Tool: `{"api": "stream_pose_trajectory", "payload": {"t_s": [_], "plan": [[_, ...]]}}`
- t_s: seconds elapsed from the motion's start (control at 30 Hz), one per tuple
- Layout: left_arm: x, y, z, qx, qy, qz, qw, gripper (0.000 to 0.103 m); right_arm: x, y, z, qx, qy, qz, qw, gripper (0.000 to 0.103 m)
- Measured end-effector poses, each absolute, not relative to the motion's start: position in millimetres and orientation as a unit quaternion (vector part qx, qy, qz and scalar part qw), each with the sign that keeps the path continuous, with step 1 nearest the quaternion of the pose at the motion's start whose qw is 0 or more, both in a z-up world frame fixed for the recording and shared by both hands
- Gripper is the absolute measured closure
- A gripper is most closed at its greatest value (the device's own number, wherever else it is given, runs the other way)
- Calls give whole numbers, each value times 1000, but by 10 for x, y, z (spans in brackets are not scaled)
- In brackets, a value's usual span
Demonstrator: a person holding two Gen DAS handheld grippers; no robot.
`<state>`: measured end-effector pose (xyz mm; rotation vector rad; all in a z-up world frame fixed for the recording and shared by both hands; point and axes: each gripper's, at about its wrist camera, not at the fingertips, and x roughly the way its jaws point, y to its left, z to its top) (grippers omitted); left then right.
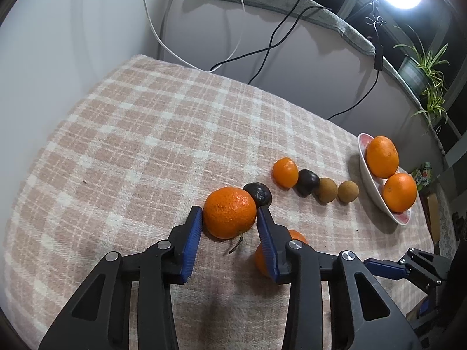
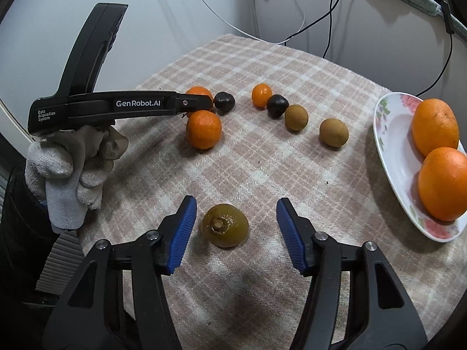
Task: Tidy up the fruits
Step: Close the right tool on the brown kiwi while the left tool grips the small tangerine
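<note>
In the left wrist view my left gripper [image 1: 229,210] has its blue pads against both sides of a large mandarin [image 1: 229,215] that rests on the checked cloth [image 1: 131,134]. A dark fruit [image 1: 258,194] touches that mandarin from behind. Another mandarin [image 1: 296,237] is partly hidden behind the right finger. My right gripper [image 2: 235,201] stands open around a greenish-brown fruit [image 2: 225,225], with a gap on each side. A white flowered plate [image 2: 388,145] at the right holds two oranges [image 2: 435,127].
A small mandarin [image 2: 261,95], a dark fruit [image 2: 277,105] and two brown fruits [image 2: 296,117] lie in a row mid-cloth. A gloved hand [image 2: 73,169] holds the left gripper. Cables [image 1: 274,32] hang down the wall behind. A plant [image 1: 429,87] and a ring light stand far right.
</note>
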<state>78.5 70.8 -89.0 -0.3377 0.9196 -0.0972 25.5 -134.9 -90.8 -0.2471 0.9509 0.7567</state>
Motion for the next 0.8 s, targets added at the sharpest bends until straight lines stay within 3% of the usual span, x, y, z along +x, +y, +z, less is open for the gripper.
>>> {"api": "stream_pose_trajectory", "payload": {"t_s": [0.23,0.37,0.8], "plan": [[793,701,-899,-158,439,-46,883,68,270,-1340,-959,-114,456,360,806,54],[779,701,-893,-158,437,-44,884,68,252,-1323,-946,-107,459,372,800,72],[703,680,-822,-155,426,-46,890,69,212,-1396,-912,-100,456,376,801,76]]}}
